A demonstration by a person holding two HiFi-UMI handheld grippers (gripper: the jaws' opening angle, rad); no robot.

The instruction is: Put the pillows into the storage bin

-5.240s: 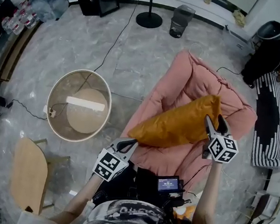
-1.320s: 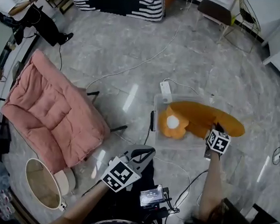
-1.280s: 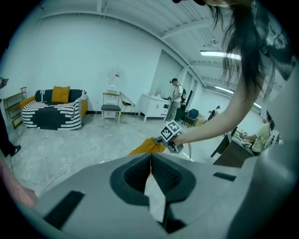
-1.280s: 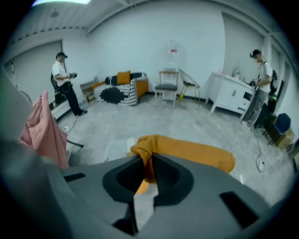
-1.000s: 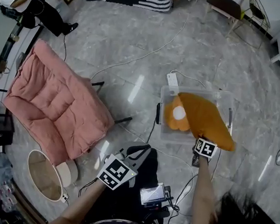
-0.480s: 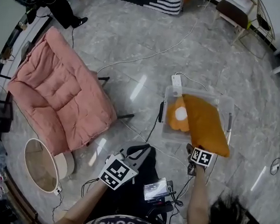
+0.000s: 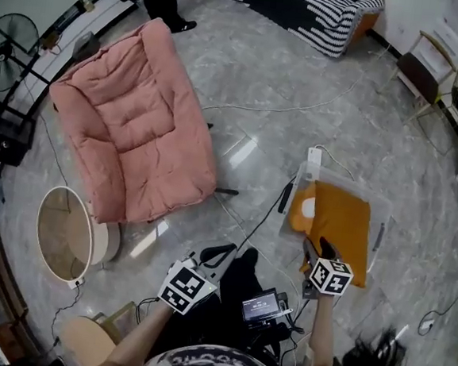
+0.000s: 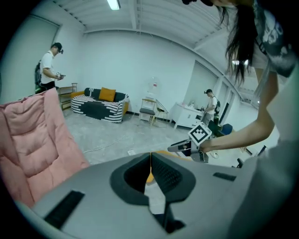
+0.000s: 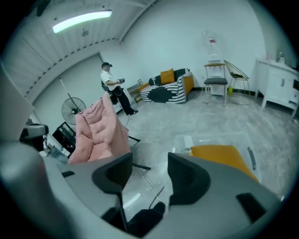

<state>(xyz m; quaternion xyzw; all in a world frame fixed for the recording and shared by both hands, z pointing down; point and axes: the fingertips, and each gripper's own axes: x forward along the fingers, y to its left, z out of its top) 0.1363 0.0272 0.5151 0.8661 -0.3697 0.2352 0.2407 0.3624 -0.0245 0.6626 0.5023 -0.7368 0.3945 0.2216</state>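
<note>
Pillow [image 7: 343, 226] lies in the bin [image 7: 348, 183] in the head view, right gripper [image 7: 315, 249] by its near end, left gripper [image 7: 219, 254] well apart — left gripper view: jaws together, empty — right gripper view: jaws apart, just now closing a little, nothing between them.

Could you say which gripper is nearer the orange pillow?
Right: the right gripper is right beside the orange pillow, empty jaws just closing partway; the left gripper is well off to its left.
</note>
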